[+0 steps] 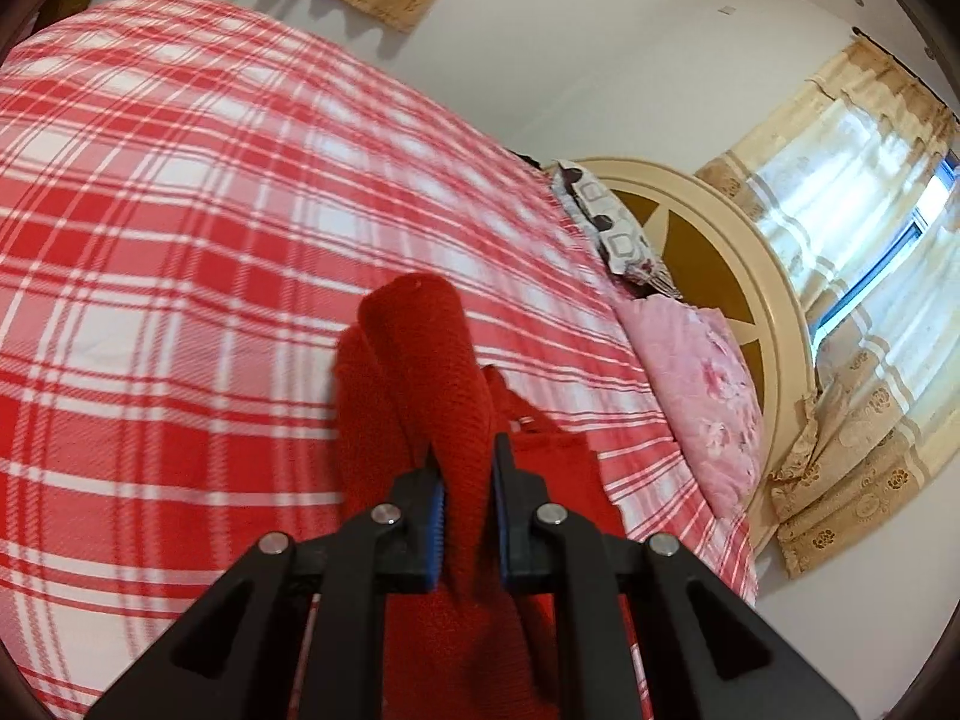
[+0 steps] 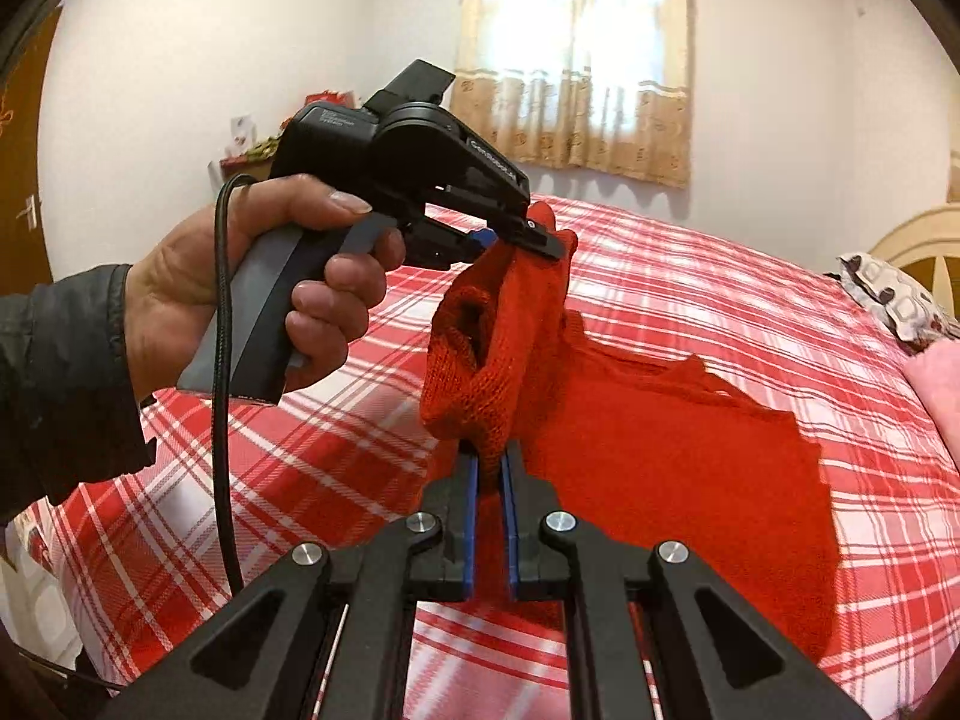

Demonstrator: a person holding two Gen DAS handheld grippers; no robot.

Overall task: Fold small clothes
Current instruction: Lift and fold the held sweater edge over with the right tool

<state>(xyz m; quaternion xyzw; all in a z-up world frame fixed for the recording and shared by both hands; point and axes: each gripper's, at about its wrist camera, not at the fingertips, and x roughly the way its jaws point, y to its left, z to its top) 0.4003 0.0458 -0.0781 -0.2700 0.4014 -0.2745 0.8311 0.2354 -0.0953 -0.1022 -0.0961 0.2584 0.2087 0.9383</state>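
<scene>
Garment: a small red knitted sweater (image 2: 672, 456), part of it spread flat on the bed, part of it lifted off the bed by both grippers.

Lifted part: a bunched roll of the red knit (a sleeve, by the look of its open cuff end) hangs between the two tools, above the flat part.

Bed: a red-and-white plaid bedspread (image 1: 180, 192) covers it; the flat part of the sweater lies on the side nearer the headboard.

Left gripper (image 2: 528, 235): a black two-finger tool with blue pads, held by a hand (image 2: 240, 288) in a dark sleeve; its jaws are pressed together on a fold of the red knit, which stands up thick between the pads in its own view.

Right gripper (image 2: 491, 462): the same black tool with blue pads, jaws drawn in close and pinching the lower end of the bunched knit at their tips.

Cable: a black cord (image 2: 222, 396) drops from the left tool's grey handle past the wrist.

Headboard end: a cream-rimmed curved wooden headboard (image 1: 756, 276), with a pink floral pillow (image 1: 708, 396) and a grey patterned pillow (image 1: 606, 222) against it.

Windows: beige patterned curtains (image 2: 576, 60) with light coming through (another set hangs beside the headboard).
</scene>
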